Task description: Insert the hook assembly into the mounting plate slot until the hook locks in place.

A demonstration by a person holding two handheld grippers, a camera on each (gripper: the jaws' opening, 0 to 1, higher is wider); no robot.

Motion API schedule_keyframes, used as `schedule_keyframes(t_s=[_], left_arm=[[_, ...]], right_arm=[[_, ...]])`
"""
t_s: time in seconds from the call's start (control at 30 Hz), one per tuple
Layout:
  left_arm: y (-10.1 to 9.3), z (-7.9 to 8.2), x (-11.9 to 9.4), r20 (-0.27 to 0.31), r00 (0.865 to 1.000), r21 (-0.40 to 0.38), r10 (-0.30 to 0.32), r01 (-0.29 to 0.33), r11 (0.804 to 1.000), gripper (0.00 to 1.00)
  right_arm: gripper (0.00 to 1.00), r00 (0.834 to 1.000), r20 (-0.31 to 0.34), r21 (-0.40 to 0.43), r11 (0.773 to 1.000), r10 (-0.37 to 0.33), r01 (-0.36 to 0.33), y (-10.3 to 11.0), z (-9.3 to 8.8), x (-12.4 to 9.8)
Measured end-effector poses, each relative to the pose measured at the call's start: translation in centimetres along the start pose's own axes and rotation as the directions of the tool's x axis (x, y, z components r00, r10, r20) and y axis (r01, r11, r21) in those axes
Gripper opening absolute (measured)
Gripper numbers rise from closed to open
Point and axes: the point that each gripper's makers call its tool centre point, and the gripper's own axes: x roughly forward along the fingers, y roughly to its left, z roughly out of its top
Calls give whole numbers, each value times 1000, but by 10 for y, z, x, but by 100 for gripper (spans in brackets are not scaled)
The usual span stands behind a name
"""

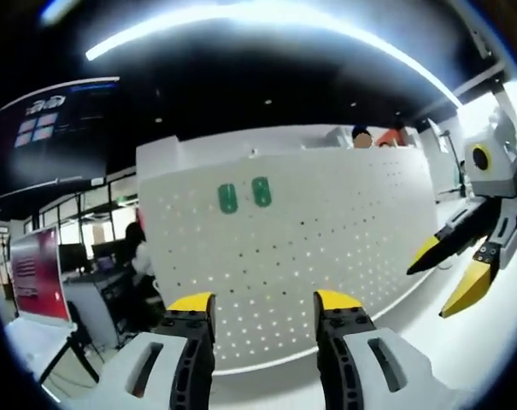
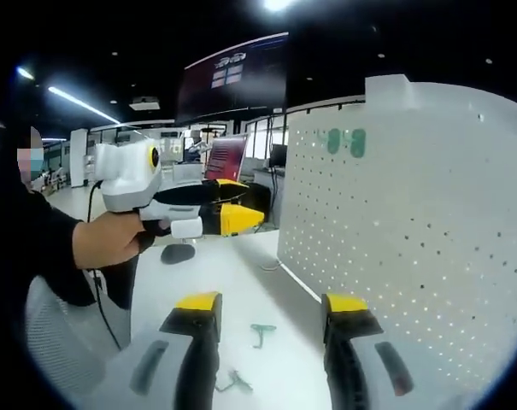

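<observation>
The white perforated mounting plate [image 1: 326,231] stands upright ahead of my left gripper [image 1: 265,303], which is open and holds nothing. Two green pieces [image 1: 228,198] [image 1: 261,191] sit side by side high on the plate. My right gripper [image 1: 446,275] comes in from the right, open too. In the right gripper view the plate [image 2: 429,222] rises at the right with the green pieces [image 2: 333,141] near its top. Two loose green hooks [image 2: 260,331] [image 2: 232,380] lie on the white table between the open jaws of my right gripper [image 2: 273,303]. A hand [image 2: 113,239] holds the left gripper [image 2: 245,205] up at the left.
The white table [image 2: 241,273] runs along the plate's foot. A dark round object [image 2: 178,253] lies on it farther back. A person in dark sleeves [image 2: 36,248] stands at the left. Desks, screens and a seated person [image 1: 138,256] lie behind.
</observation>
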Motion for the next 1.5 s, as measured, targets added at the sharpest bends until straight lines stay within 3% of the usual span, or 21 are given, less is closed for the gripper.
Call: schedule_keyframes(t_s=[0.43,0.63,0.9,1.07,1.5], left_arm=[[3,-10,2,-24,1000,-3,-11,11,1000,45],[4,-9,2,-21,1000,-4,-13,12,1000,45],[6,-7,2,-16,1000,-4,-10,10,1000,45],[7,-8,3,-19,1000,-3,-12,12,1000,45],[12,-11,4,-29,1000,-12,-5,4,1000,44]], right_arm=[[41,992,-95,-57,994,86,-91,8,-26,41],[39,976,-168,-90,983,141,-157,18,-48,62],[35,957,-223,-105,972,185,-212,24,-65,83],[34,938,-284,-124,962,201,-244,25,-84,95],[28,901,-359,-146,938,245,-314,33,-110,120]])
